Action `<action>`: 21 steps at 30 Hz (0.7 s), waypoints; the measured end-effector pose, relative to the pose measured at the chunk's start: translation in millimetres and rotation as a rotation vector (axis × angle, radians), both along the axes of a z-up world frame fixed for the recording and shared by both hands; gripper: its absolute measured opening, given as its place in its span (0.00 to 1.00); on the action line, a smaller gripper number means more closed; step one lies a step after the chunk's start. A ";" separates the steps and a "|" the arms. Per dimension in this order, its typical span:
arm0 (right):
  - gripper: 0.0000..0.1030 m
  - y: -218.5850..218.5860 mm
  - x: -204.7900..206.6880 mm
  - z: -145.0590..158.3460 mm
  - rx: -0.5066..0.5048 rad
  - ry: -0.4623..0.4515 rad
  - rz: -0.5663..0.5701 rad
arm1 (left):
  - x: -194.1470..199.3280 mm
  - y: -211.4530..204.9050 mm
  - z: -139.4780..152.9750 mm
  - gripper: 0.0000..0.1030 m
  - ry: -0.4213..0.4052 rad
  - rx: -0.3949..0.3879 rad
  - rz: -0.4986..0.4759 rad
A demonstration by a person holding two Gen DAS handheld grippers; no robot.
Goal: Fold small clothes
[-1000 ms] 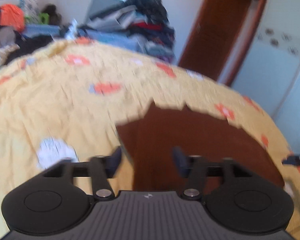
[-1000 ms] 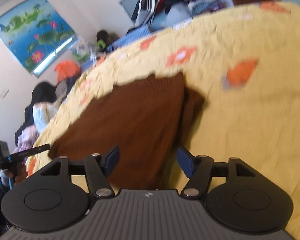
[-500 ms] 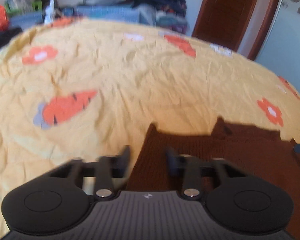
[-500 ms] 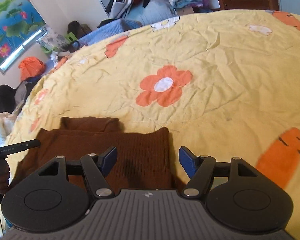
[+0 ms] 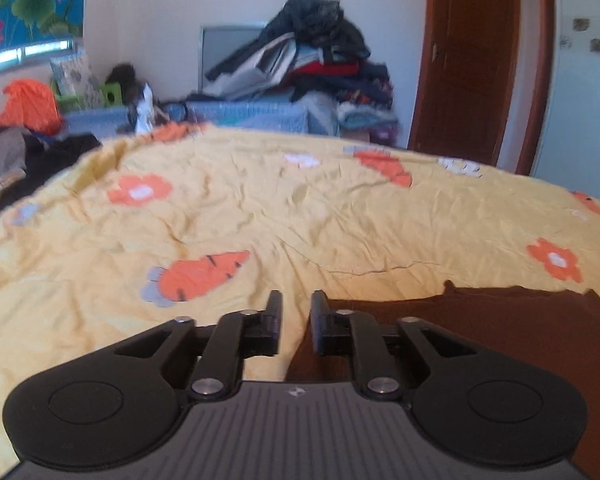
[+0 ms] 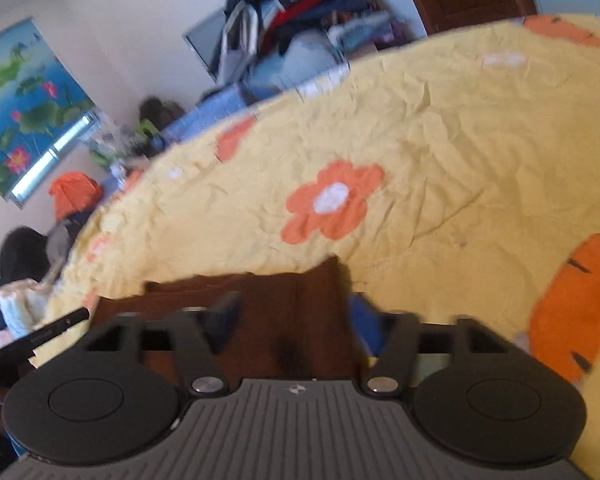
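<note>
The dark brown ribbed knit garment [image 5: 500, 320] lies flat on the bed, on a crumpled yellow bedspread printed with orange flowers and carrots [image 5: 300, 208], at the near edge of both views. In the left wrist view its long axis runs across the picture, from just ahead of the fingertips to the right border; its far edge is nearly straight, with small raised corners. In the right wrist view the same garment [image 6: 284, 308] spans from the lower left to a raised corner near the centre, so its long axis again runs side to side. The left hand-held gripper [image 5: 296, 320] has its jaws narrowly apart and opening; no cloth is pressed between them, and the garment's left edge lies below and just right of the gap. The right hand-held gripper [image 6: 292, 320] has its jaws wide apart and opening; the garment's right end lies under the gap, and the pads do not press on it. A heap of mixed clothes [image 5: 320, 60] stands against the far wall beside a brown wooden door [image 5: 472, 60].
</note>
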State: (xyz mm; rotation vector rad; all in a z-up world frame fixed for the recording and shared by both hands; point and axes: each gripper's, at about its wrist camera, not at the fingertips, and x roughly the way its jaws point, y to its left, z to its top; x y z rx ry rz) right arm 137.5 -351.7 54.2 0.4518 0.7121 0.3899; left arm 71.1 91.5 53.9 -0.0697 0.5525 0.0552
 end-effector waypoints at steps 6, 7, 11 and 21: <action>0.75 -34.8 -59.2 3.3 0.028 0.047 0.039 | -72.3 3.0 -20.4 0.76 0.016 0.100 -0.071; 0.66 -32.3 -60.9 0.3 -0.001 0.064 0.051 | -73.5 1.4 -25.4 0.76 0.037 0.110 -0.085; 0.51 -4.9 -58.0 -12.9 -0.105 0.098 0.131 | -71.5 -3.6 -35.3 0.75 0.073 0.065 -0.097; 0.17 -36.2 -68.5 -17.5 -0.021 0.124 0.059 | -95.3 11.1 -32.1 0.75 0.082 0.006 -0.091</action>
